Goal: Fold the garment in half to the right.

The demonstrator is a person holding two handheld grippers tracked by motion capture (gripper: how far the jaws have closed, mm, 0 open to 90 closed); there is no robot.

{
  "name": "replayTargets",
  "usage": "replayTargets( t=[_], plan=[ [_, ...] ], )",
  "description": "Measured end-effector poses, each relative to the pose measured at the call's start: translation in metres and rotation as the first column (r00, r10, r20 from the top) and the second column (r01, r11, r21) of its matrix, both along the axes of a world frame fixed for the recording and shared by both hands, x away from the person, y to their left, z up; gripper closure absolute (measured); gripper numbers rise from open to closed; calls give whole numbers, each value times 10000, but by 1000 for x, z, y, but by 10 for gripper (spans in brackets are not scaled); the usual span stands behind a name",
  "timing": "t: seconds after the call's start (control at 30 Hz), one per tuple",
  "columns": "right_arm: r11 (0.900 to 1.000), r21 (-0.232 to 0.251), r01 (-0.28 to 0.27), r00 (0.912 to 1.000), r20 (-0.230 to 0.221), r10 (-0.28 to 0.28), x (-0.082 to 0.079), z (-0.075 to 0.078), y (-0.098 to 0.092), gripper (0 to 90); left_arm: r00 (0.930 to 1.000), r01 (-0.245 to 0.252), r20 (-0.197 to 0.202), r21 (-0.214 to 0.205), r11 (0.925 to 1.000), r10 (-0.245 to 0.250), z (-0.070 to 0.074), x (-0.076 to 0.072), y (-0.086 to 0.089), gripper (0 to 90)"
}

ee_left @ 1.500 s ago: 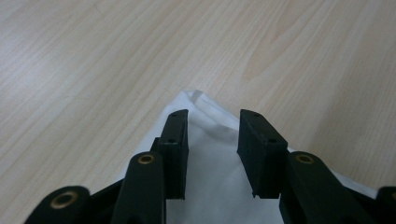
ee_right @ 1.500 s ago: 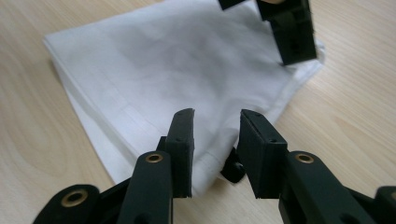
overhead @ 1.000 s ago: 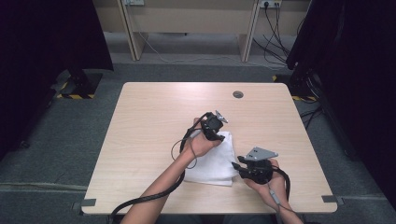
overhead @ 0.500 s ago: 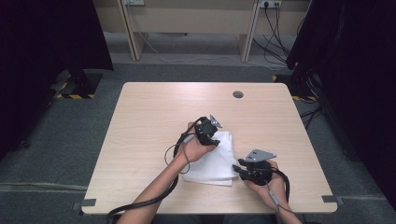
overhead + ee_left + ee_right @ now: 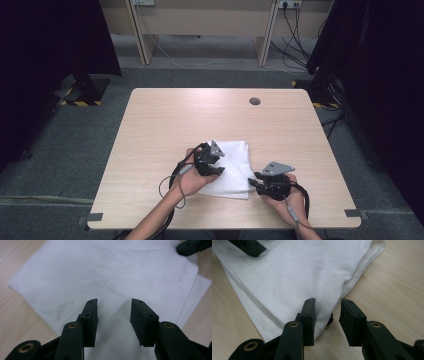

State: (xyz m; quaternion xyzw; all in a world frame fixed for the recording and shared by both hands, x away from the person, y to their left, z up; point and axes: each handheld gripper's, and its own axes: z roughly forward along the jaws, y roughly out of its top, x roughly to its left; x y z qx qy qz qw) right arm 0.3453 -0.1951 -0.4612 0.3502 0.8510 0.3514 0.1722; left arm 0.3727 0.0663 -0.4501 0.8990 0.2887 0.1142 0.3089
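Observation:
A white folded cloth (image 5: 236, 159) lies on the near middle of the wooden table (image 5: 165, 125). My left gripper (image 5: 219, 169) hovers over the cloth's left part, open. Its jaws have just been opening, and nothing is gripped between them. In the left gripper view the cloth (image 5: 100, 272) spreads beneath the left gripper (image 5: 113, 303). My right gripper (image 5: 252, 182) sits at the cloth's near right corner, open. In the right gripper view the cloth (image 5: 299, 270) has its corner edge beside the left jaw of the right gripper (image 5: 327, 302), and the pads do not press it.
A round cable hole (image 5: 254, 101) sits in the far part of the table. Bare wood lies left and beyond the cloth. Cables trail from both grippers toward the near edge. A desk frame (image 5: 200, 30) and floor cables stand behind the table.
My left gripper has moved toward the person and a little left across the cloth, sinking slightly. The right gripper has stayed put.

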Motion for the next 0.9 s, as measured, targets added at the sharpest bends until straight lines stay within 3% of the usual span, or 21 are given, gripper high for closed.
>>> replayTargets(
  t=[0.13, 0.43, 0.57, 0.9],
  plan=[
    [10000, -73, -68, 10000, -9, 68, -1, 0, 2, 650, 10000, -56, 2, -168, 9998, 56, -3, -2, 3, 564],
    [9990, 198, -411, 9984, 383, 404, -9, 12, 10, 640, 9997, -87, 234, -300, 9995, 94, 9, -18, 16, 549],
    [9980, 131, -625, 9979, 196, 622, -8, 7, 17, 634, 9999, -41, 105, -223, 9997, 43, 4, -24, 20, 549],
    [9974, -211, -695, 9976, -76, 694, 4, -1, 25, 633, 9996, -257, 64, -121, 9996, 258, -6, -22, 17, 553]
  ],
)
